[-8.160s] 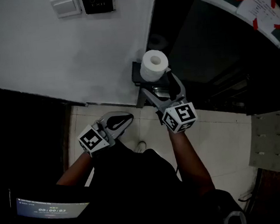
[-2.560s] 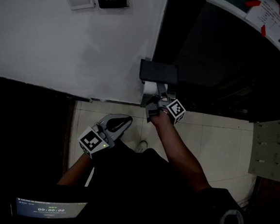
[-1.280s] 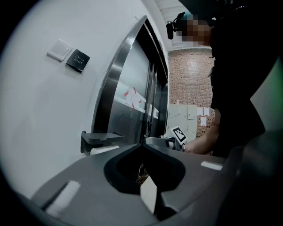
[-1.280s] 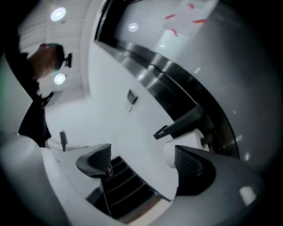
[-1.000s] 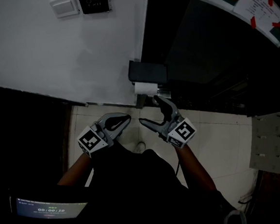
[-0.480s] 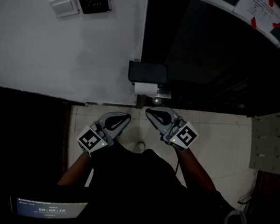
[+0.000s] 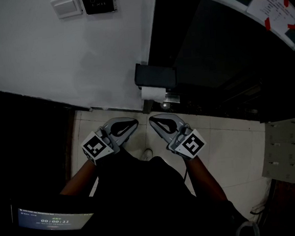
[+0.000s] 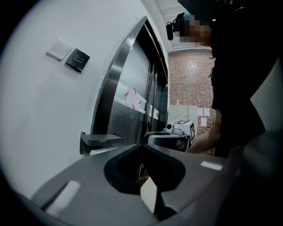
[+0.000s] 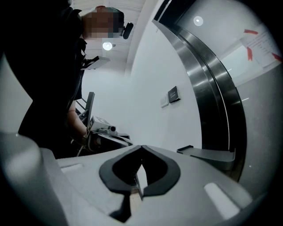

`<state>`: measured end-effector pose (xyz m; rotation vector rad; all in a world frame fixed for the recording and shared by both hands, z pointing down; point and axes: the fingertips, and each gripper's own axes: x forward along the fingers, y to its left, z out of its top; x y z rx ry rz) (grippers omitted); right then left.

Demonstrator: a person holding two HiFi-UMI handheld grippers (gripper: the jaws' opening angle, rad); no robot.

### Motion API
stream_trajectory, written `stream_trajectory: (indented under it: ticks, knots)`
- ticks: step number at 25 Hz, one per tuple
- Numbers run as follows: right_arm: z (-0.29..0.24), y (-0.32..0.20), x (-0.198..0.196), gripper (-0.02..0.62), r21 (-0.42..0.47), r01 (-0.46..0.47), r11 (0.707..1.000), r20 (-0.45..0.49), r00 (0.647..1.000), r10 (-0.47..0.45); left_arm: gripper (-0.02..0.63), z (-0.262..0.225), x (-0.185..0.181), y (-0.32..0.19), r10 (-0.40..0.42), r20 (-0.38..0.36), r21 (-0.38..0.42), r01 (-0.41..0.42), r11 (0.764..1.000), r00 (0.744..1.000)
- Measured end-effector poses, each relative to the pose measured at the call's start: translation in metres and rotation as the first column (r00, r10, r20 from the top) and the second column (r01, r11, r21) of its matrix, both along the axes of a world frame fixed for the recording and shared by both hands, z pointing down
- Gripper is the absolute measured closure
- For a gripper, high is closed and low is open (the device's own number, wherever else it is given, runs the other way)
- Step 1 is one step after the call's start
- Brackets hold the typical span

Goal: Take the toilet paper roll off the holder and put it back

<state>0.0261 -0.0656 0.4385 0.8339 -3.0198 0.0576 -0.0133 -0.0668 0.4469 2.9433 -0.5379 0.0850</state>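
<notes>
On holder (image 7: 155, 76), toilet paper roll (image 7: 153, 93), left gripper (image 7: 135, 123) closed, right gripper (image 7: 152, 119) closed

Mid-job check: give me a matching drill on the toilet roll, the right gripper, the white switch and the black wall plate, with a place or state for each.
Things:
1. toilet roll
2. right gripper
3. white switch
4. black wall plate

Places or states:
A. shut and empty, clear of the roll
B. on the wall, right of the switch
C. under the black holder
D. on the wall, left of the black plate

Pairs: 1-C, 2-A, 3-D, 4-B
</notes>
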Motion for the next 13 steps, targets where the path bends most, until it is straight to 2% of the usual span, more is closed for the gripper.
stream_trajectory:
  ticks: [8,13]
  knots:
    - [-0.0027,0.0019,-0.0018,0.595,-0.006,0.008,1.000,0.019,1.000,-0.008,0.601,0.0067,0.0003,0.0010,0.010,0.000,0.018,-0.010,1.000,1.000]
    - [-0.0024,0.0053,-0.0067,0.595,-0.013,0.012,1.000,0.014,1.000,-0.012,0.601,-0.0022,0.0003,0.0041,0.007,-0.003,-0.011,-0.007,1.000,1.000]
